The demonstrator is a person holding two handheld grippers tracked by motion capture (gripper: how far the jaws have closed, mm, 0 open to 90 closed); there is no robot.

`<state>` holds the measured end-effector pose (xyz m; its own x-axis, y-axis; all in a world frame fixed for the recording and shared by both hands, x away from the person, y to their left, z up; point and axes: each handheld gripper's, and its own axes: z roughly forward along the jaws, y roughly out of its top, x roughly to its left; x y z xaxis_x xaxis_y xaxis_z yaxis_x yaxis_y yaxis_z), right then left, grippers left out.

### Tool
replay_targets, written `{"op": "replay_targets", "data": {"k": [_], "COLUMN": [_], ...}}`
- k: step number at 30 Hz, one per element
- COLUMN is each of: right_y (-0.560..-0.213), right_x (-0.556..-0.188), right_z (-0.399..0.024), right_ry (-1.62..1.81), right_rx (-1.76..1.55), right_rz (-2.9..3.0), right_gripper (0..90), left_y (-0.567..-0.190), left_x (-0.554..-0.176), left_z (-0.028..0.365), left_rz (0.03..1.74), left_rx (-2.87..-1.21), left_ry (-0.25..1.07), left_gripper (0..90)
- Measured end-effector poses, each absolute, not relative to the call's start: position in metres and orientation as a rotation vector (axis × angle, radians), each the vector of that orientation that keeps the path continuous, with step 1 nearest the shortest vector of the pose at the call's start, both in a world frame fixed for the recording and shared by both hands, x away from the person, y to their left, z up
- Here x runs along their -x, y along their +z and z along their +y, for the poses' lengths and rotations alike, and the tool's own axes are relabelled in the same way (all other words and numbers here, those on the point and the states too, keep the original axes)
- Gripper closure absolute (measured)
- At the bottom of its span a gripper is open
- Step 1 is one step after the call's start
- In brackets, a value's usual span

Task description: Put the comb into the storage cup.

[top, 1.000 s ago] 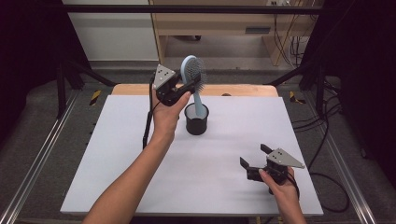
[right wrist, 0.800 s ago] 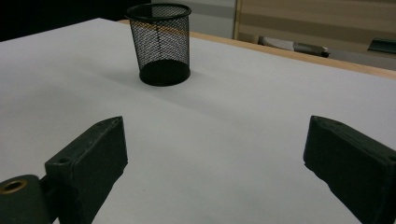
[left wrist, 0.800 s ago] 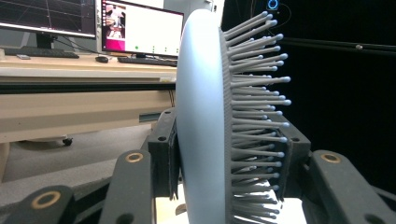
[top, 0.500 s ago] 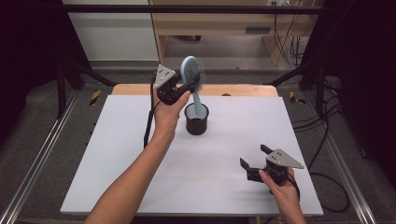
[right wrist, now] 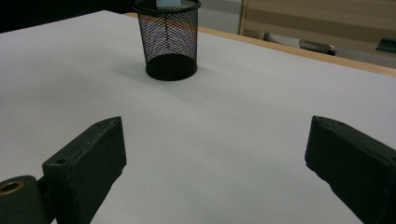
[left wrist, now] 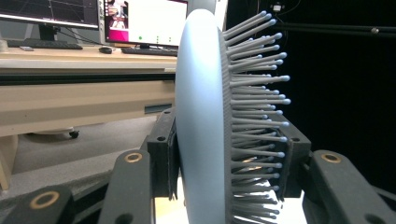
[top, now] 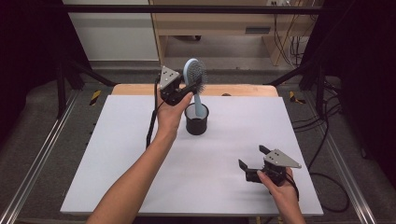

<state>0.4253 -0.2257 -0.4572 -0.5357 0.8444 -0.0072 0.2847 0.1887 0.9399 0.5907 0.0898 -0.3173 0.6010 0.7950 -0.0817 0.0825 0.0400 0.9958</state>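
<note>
- Our right gripper (right wrist: 215, 172) has its jaws spread wide, nothing between them, low over the white bench (right wrist: 243, 116).
- Well ahead we see a black mesh cup (right wrist: 169, 39) standing upright.
- Something pale blue (right wrist: 169, 3) pokes from its rim.

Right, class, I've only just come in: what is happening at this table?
A person works with a claw in each hand at a white table. The left claw is shut on the head of a light blue hairbrush, one jaw on its smooth back and the other among the bristles. The brush stands upright with its handle down in a black mesh cup. The right claw rests open near the table's front right, holding nothing.
</note>
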Motion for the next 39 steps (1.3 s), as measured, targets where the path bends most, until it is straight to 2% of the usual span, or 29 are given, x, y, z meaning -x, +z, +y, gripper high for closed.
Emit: {"op": "replay_targets", "data": {"k": [39], "right_y": [-0.460], "right_x": [-0.426], "right_z": [-0.221], "right_ry": [1.333], "right_rx": [-1.036], "right_rz": [1.980], "right_gripper": [4.0], "left_y": [-0.352], "left_x": [-0.601], "left_z": [0.080], "left_rz": [0.810], "left_rx": [-1.506], "left_ry": [0.625], "left_gripper": [51.8]}}
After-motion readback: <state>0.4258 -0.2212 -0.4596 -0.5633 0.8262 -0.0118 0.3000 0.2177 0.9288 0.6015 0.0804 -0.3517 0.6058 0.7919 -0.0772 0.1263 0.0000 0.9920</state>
